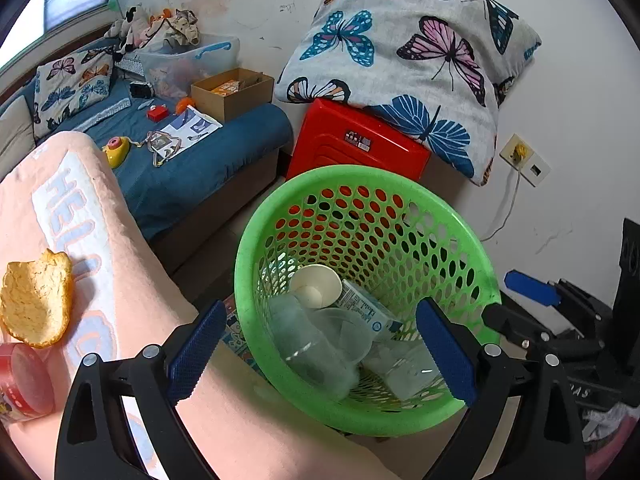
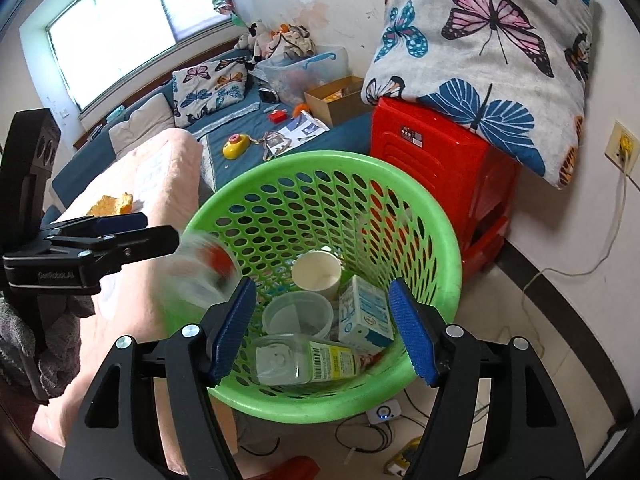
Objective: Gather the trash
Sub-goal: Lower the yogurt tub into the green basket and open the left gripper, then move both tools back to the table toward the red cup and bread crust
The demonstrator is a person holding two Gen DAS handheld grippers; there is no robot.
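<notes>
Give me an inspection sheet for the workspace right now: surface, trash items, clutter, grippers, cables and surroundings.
Surface: pink blanket beside the basket.
Job's things: green basket holds paper cup, carton, clear bottle, plastic tub; orange peel and red-lidded jar lie on the blanket.
Clutter: a blurred item at the basket rim.
Grippers: left gripper open, empty; right gripper open, empty.
Cables: white cord from wall socket; wires on floor.
Surroundings: red stool, butterfly pillow.

Bright daylight from an overexposed window (image 2: 116,36), fisheye-warped edges, one motion-blurred falling object (image 2: 202,270)
</notes>
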